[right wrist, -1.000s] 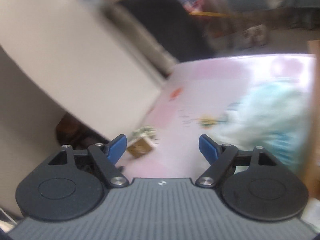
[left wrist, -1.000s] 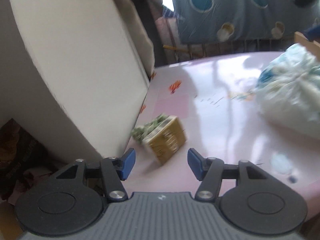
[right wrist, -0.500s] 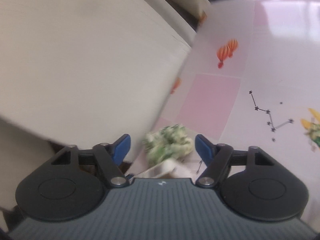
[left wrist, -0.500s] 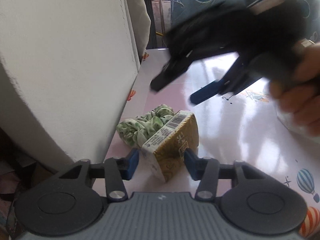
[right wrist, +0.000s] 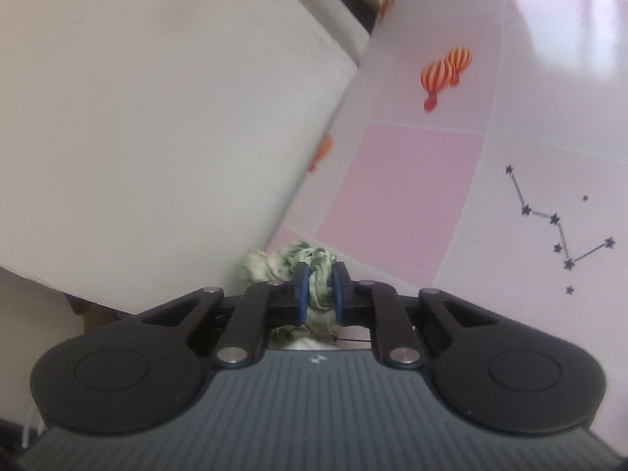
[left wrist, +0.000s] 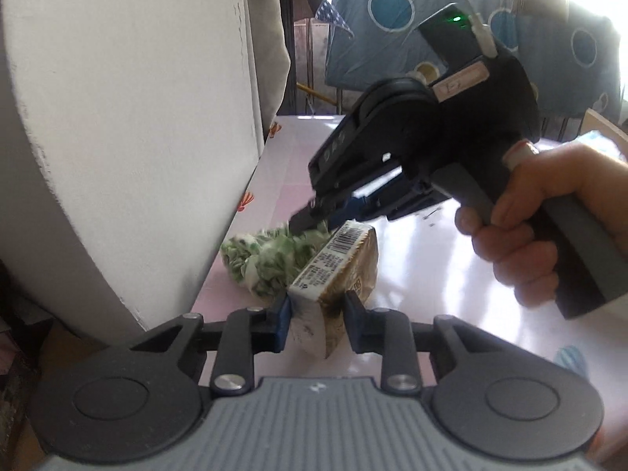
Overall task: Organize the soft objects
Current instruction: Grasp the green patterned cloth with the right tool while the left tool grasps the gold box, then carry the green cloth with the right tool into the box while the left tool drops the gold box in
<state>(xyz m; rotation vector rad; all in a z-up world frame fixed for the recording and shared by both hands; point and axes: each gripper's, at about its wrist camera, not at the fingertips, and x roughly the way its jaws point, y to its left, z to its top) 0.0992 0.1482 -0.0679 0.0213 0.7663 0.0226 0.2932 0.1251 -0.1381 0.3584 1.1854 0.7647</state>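
Two grips we see: our left gripper [left wrist: 317,308], low centre, has just clenched the small yellowish carton [left wrist: 337,271]; our right gripper [right wrist: 318,288] has just pinched the green-and-white fabric scrunchie [right wrist: 280,263].

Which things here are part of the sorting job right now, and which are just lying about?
In the job:
- green scrunchie, pinched in the right tongs
- tan tissue pack, clamped in the left tongs

Just lying about:
- white board standing along the table's edge
- pink table with balloon prints
- blue patterned cloth hanging behind
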